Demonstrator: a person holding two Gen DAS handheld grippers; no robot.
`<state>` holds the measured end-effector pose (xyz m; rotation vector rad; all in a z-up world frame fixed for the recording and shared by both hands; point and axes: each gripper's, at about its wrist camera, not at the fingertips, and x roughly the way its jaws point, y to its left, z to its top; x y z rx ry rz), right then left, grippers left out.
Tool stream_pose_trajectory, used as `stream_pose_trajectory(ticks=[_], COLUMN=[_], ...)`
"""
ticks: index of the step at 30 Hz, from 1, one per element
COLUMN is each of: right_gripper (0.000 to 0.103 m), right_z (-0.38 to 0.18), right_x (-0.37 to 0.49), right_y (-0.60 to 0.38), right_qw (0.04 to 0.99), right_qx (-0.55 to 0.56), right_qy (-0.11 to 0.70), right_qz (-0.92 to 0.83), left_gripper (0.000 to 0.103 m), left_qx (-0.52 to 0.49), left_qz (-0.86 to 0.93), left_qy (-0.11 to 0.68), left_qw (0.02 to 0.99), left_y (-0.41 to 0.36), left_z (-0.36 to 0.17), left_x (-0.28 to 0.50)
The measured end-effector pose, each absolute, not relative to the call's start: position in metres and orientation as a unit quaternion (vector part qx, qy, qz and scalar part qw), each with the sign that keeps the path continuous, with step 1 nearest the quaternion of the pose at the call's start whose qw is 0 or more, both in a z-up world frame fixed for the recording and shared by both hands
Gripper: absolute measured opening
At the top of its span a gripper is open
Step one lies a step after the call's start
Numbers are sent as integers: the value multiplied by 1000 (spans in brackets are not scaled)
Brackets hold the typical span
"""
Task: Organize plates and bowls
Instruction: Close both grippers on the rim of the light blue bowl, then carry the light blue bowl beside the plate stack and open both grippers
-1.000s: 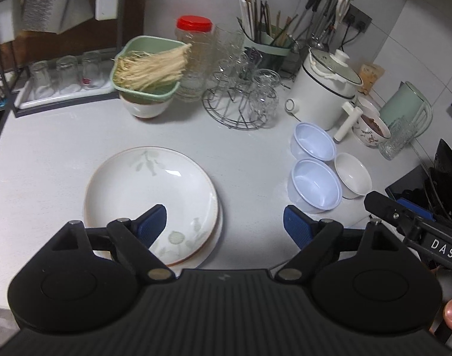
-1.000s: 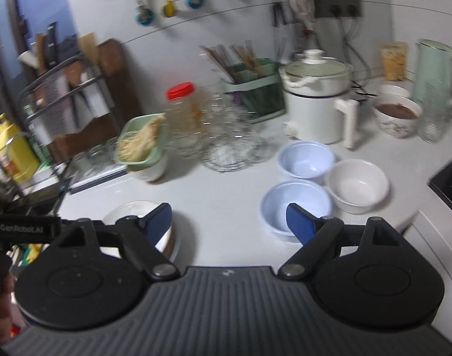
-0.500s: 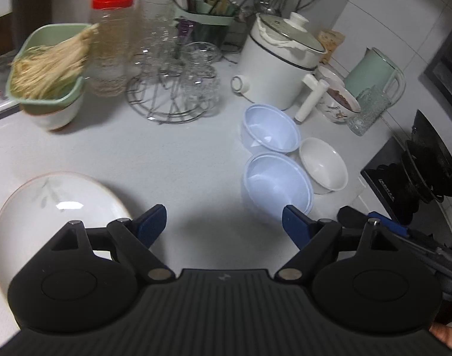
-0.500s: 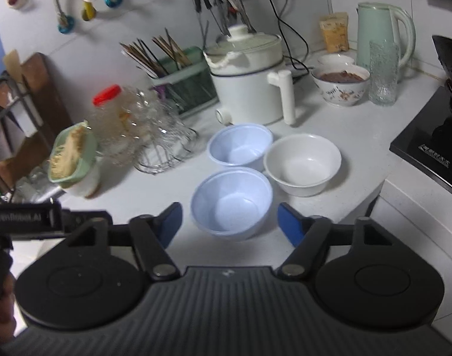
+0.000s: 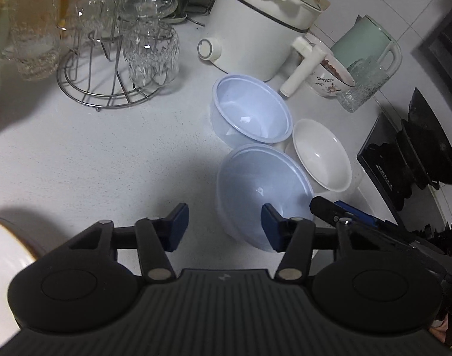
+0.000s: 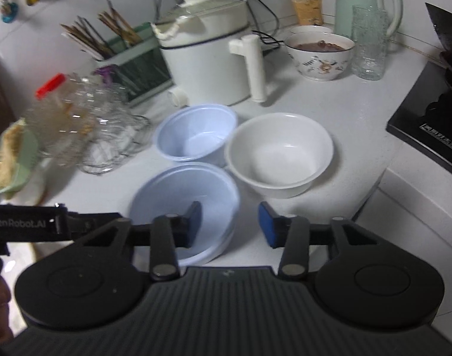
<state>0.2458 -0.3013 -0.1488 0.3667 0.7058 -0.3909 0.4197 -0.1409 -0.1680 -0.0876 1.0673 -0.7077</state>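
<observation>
Three bowls stand together on the white counter. The near pale blue bowl (image 5: 263, 188) (image 6: 184, 204) is straddled at its rims by both open grippers. My left gripper (image 5: 224, 230) has its right finger over the bowl's left rim. My right gripper (image 6: 229, 224) has its left finger inside the bowl's right side. A second blue bowl (image 5: 251, 111) (image 6: 196, 133) sits behind it. A white bowl (image 5: 320, 154) (image 6: 280, 154) sits to the right. The edge of the stacked plates (image 5: 6, 255) shows at lower left.
Glasses on a wire rack (image 5: 122, 59), a white cooker (image 5: 255, 20) (image 6: 211, 56), a patterned bowl of food (image 6: 320, 53), a glass tumbler (image 6: 368, 41), a green kettle (image 6: 365, 0) and a black stove (image 6: 430, 118) at the right edge.
Both grippers moved right and closer, from the plates toward the near blue bowl. The plates have slid almost out of the left view. Both stay open, somewhat narrower.
</observation>
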Motion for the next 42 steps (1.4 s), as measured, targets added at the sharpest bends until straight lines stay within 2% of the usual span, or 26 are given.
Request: stream_pose_trajectory(ticks=[5, 10, 13, 26, 34, 42], right_gripper=[34, 19, 16, 17, 17, 17], right_z=[-159, -167, -169, -160, -162, -170], right_x=[259, 266, 269, 271, 281, 285], right_y=[-310, -313, -313, -297, -266, -255], right_qw=[900, 895, 894, 901, 907, 906], right_qx=[188, 203, 215, 216, 183, 170], right_qy=[345, 353, 355, 354, 370, 384], right_qz=[-191, -182, -170, -127, -79, -56], left_gripper=[52, 44, 43, 43, 43, 44], left_qx=[-41, -35, -43, -75, -18, -9], left_qz=[-338, -346, -351, -338, -294, -259], left_qy=[503, 507, 514, 503, 473, 501], left_qw=[795, 788, 781, 792, 830, 826], left_y=[-149, -157, -160, -125, -109, -101], left_z=[-176, -180, -182, -159, -149, -167], left_x=[432, 439, 441, 444, 426, 426])
